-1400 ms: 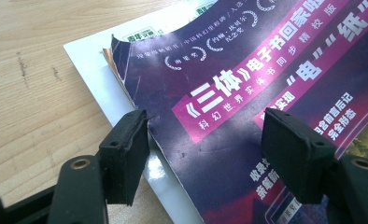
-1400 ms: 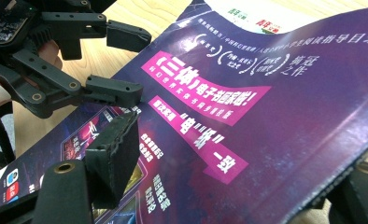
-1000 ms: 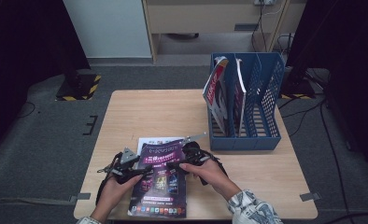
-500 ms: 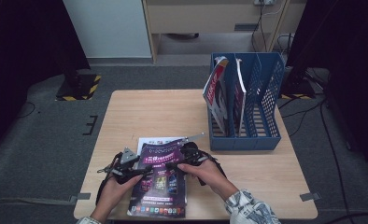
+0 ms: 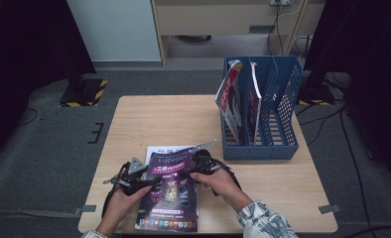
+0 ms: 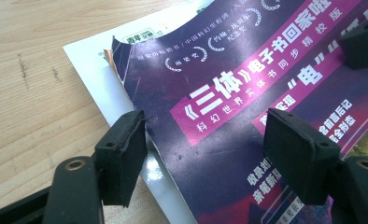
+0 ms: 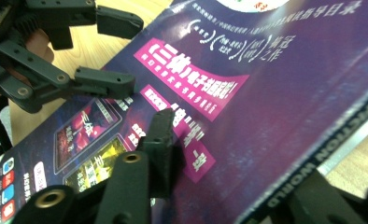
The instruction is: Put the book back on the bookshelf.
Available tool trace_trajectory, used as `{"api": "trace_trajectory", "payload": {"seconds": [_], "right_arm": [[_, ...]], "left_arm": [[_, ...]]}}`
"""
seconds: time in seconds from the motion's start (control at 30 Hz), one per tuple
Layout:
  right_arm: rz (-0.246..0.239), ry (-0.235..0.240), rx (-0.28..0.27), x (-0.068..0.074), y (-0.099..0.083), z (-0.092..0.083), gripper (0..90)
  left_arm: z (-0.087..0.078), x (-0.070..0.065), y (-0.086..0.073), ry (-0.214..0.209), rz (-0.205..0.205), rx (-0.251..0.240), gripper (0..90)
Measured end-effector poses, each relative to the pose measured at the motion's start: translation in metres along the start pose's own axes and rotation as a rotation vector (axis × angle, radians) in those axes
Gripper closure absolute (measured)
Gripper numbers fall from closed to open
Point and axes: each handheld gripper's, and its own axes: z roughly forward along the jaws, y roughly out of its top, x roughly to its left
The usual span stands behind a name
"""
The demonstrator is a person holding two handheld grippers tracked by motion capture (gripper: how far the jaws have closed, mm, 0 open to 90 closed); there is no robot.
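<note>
Glossy purple magazine (image 5: 171, 191) on light wooden table (image 5: 149, 124), right gripper (image 7: 219, 186) jaws just closing, pinching its spine edge, left gripper (image 6: 205, 154) spread astride its corner, blue plastic file rack (image 5: 278, 114) beyond.

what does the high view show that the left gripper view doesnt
The high view adds the blue file rack at the table's right, with magazines standing in it, and the floor around. The left gripper view adds close detail: the cover's curled corner, its readable print, and the left tool with open jaws astride the cover's edge. Both share the purple magazine and the wooden table.
</note>
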Motion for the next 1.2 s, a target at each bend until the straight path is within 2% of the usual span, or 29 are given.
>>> {"api": "trace_trajectory", "payload": {"seconds": [0.1,0.33,0.5,0.53,0.93,1.2], "right_arm": [[-0.026,-0.006,-0.014,0.003,0.003,-0.001,68.1],[-0.047,-0.001,-0.059,0.007,0.013,-0.009,73.6],[-0.077,-0.011,-0.085,0.011,0.026,-0.018,76.4],[-0.097,-0.018,-0.102,0.012,0.031,-0.021,77.6],[-0.142,-0.031,-0.158,0.021,0.051,-0.032,82.3],[-0.174,-0.044,-0.188,0.026,0.065,-0.042,84.2]], "left_arm": [[0.000,-0.001,0.001,0.003,0.008,0.006,28.4],[-0.003,0.000,0.003,-0.009,0.000,-0.003,24.8],[-0.005,0.002,0.004,-0.012,-0.003,-0.012,22.7],[-0.006,0.002,0.004,-0.010,-0.007,-0.013,22.3],[-0.009,0.005,0.004,-0.018,-0.012,-0.030,22.0],[-0.010,0.004,0.005,-0.040,-0.005,-0.035,22.0]]}}
